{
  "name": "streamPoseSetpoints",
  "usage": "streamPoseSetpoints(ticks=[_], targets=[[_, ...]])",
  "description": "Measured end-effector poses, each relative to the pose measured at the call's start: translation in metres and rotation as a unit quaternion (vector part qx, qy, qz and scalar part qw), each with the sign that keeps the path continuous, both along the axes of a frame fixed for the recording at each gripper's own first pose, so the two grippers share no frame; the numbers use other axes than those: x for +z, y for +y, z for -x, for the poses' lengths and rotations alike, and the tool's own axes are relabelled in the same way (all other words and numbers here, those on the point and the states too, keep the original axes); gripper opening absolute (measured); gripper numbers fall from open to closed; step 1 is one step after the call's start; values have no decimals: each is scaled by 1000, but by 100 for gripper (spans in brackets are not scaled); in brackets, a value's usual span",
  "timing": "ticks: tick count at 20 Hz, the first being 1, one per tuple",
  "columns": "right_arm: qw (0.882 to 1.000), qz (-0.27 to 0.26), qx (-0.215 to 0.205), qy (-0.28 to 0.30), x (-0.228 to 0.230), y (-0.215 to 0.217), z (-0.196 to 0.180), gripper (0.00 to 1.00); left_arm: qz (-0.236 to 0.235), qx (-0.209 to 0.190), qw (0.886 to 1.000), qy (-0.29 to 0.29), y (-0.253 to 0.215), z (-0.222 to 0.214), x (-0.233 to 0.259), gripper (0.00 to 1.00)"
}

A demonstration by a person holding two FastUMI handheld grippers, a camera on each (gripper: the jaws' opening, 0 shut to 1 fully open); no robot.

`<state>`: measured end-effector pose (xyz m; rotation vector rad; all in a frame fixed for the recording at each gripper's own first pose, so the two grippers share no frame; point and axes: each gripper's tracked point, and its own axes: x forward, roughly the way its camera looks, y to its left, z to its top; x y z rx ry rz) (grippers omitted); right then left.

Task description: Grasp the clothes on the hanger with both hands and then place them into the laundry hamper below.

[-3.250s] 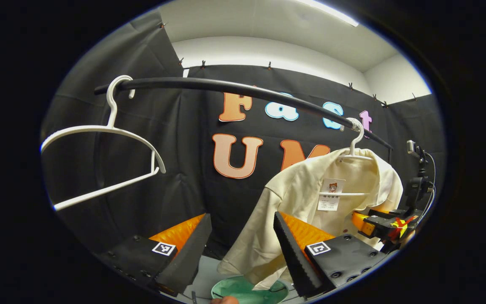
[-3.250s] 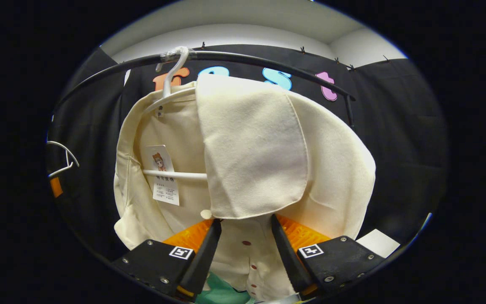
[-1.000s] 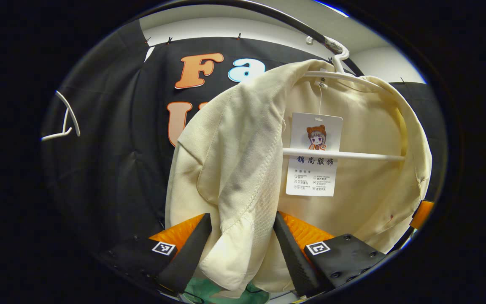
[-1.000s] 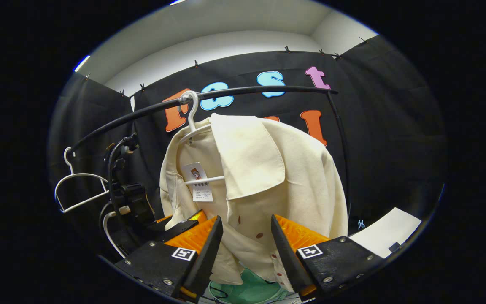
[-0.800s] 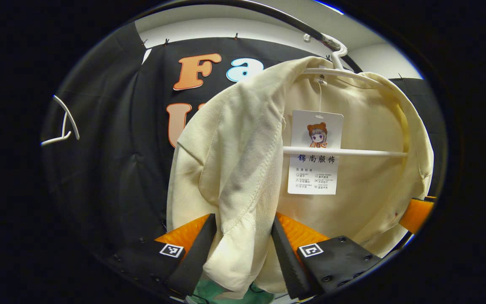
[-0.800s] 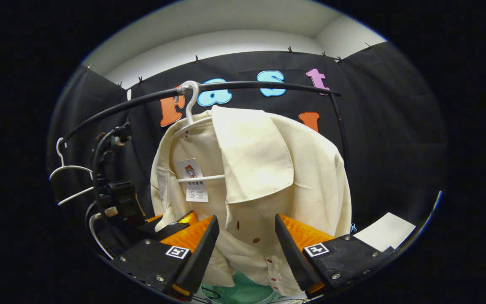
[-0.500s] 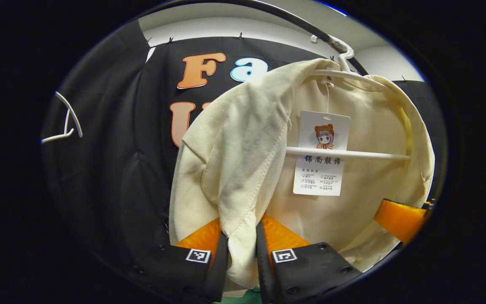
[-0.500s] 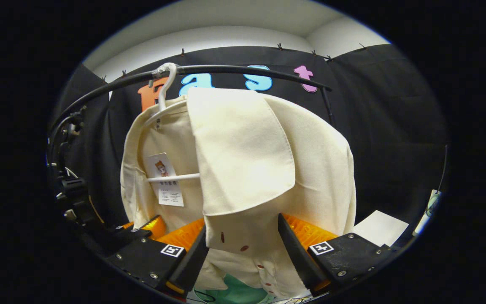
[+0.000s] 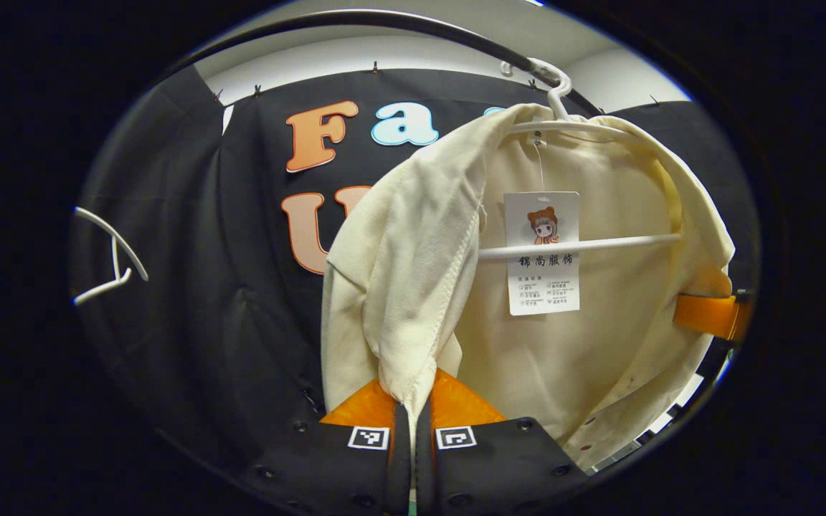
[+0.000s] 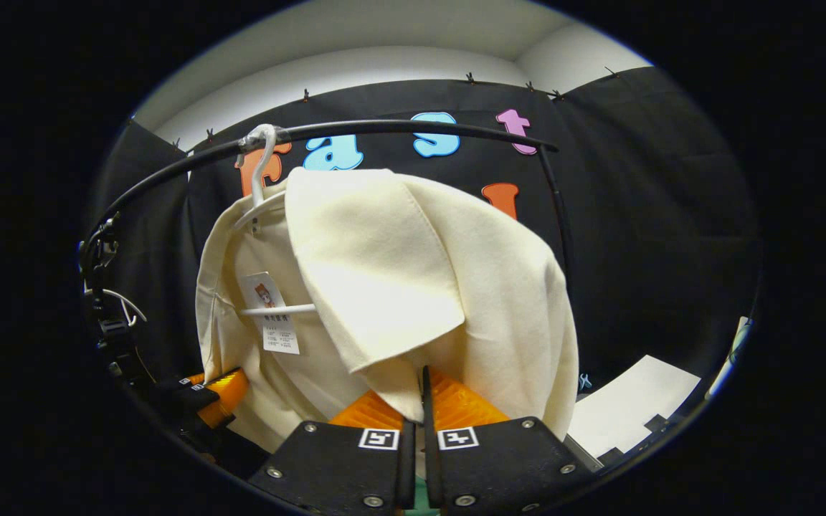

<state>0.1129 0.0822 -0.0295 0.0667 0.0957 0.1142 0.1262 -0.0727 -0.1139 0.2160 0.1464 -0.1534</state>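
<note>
A cream shirt [image 9: 599,344] hangs on a white hanger [image 9: 585,246] from the black rail [image 9: 384,21]; a paper tag [image 9: 542,251] dangles inside its collar. My left gripper [image 9: 411,423] is shut on the shirt's left front edge, the cloth pinched between its fingers. In the right gripper view the same shirt [image 10: 499,301] hangs from the hanger [image 10: 259,165], and my right gripper [image 10: 416,405] is shut on the cloth just under the collar flap. The right gripper [image 9: 707,315] also shows at the shirt's far edge in the left gripper view. The left gripper [image 10: 205,398] appears low on the left in the right gripper view.
An empty white hanger [image 9: 108,258] hangs on the rail to the left. The rail's black upright [image 10: 563,215] stands behind the shirt on the right. A white sheet [image 10: 635,408] lies low on the right.
Both grippers closed on the shirt: the left pinched the left front edge first, then the right shut on the cloth below the collar. The shirt's fronts are drawn in toward the fingers.
</note>
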Motion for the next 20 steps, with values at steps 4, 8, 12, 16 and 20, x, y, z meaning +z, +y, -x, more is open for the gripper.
streamPoseSetpoints(ticks=[4, 8, 12, 16, 20], targets=[[999, 21, 27, -19, 30, -14, 24, 0, 16, 12, 1000, -10, 20, 13, 29, 10], [999, 16, 26, -40, 66, -43, 38, 0, 31, 42, 997, -58, 49, 14, 73, 10], [998, 27, 14, -62, 97, -75, 42, 0, 30, 51, 995, -78, 61, 14, 95, 10], [996, 41, 11, -77, 122, -95, 37, 0, 11, 58, 993, -107, 79, 10, 120, 10], [994, 47, 5, -94, 144, -119, 33, 0, 6, 56, 991, -118, 88, 6, 140, 10]])
